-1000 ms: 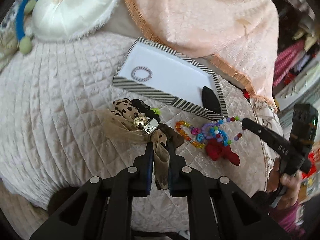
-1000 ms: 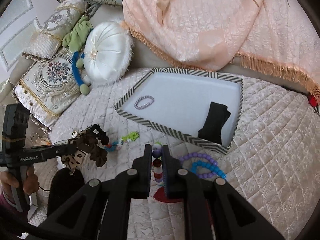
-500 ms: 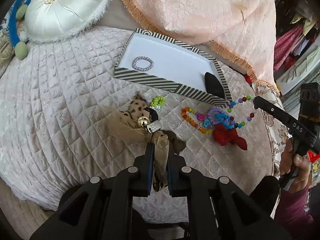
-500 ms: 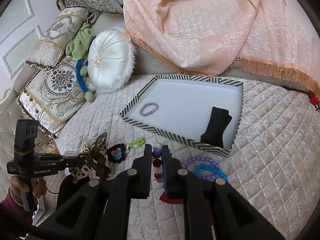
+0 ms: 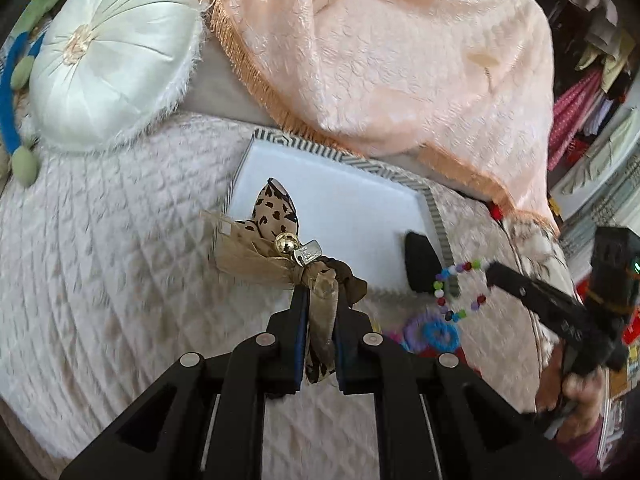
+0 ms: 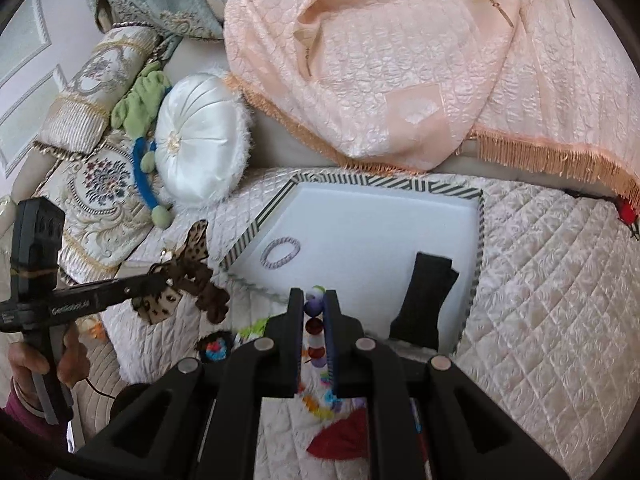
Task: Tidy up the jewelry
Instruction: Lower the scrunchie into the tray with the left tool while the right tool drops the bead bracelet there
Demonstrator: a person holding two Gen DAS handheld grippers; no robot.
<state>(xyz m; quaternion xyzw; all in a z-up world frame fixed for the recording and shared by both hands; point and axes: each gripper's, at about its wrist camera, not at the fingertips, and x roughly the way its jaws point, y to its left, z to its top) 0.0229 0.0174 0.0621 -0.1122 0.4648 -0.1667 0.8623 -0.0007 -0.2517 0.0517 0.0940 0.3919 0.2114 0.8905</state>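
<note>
We note the left gripper [image 5: 320,300] clamped on the tail of a leopard-print bow scrunchie [image 5: 280,236], which hangs clear of the quilted bedspread [image 5: 100,240] in front of the near left corner of the striped tray [image 6: 480,216]. A gold bell [image 5: 286,242] and a small silver tag [image 5: 307,255] sit at the knot; the tag carries engraving, but we cannot read it through the blur.

The right gripper [image 6: 314,304] is closed on a multicoloured bead bracelet [image 6: 314,306]; in the left wrist view the loop dangles from its tip just beside the tray's near right corner. The side of the left gripper, seen in the right wrist view, reads "GenRobot.ai". The right gripper's side shows pale lettering too smeared to make out.

Inside the tray lie a lilac bead bracelet [image 6: 280,252] near the left wall and a black fabric piece [image 6: 420,300] at the near right corner. Loose on the bedspread below the grippers: a purple bead ring [image 5: 416,322], a blue bead ring [image 5: 440,334], a red fabric item [image 6: 340,438], a dark scrunchie with coloured centre [image 6: 216,348] and a green bead cluster [image 6: 252,326].

A white round cushion [image 6: 200,140] rests beyond the tray's left end, and a peach fringed throw [image 6: 400,60] is heaped behind it.
</note>
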